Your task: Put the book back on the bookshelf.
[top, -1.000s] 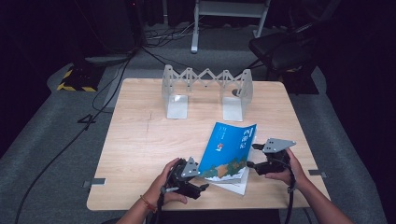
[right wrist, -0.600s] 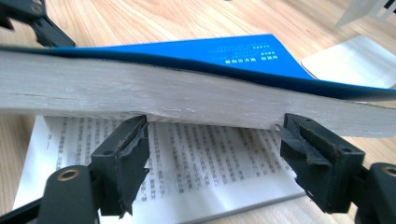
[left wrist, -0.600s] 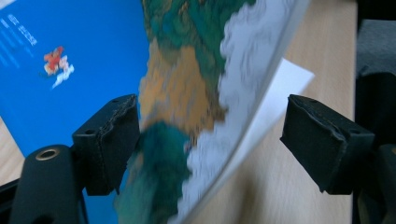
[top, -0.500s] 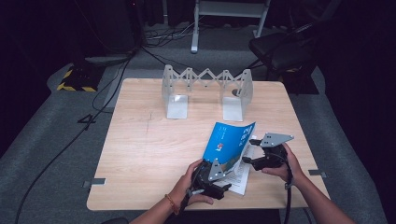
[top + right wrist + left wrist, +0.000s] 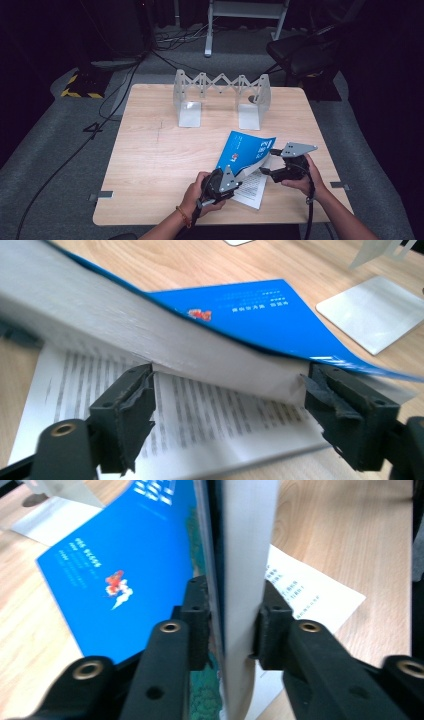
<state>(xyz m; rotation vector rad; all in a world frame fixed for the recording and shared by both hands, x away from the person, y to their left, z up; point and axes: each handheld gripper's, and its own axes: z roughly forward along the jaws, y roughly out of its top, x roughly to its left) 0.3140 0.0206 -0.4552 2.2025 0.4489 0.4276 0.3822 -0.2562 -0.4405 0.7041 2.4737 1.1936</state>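
Two black pads (image 5: pixel 196 630) of the left gripper (image 5: pixel 227 625) are pressed together on the blue cover and a thick wad of pages of the book (image 5: pixel 245 152), lifting that part up off the sheets below. The right gripper (image 5: pixel 227 405) waits with its jaws wide apart at the book's fore edge, its pads (image 5: pixel 131 412) clear of the paper and the printed page (image 5: pixel 200 420) lying flat between them. In the high view the book sits near the front right of the wooden table (image 5: pixel 150 165), well apart from the folding metal rack (image 5: pixel 220 97) at the back. As I judge it, the opening is about half done: the cover is raised but not yet laid over flat.
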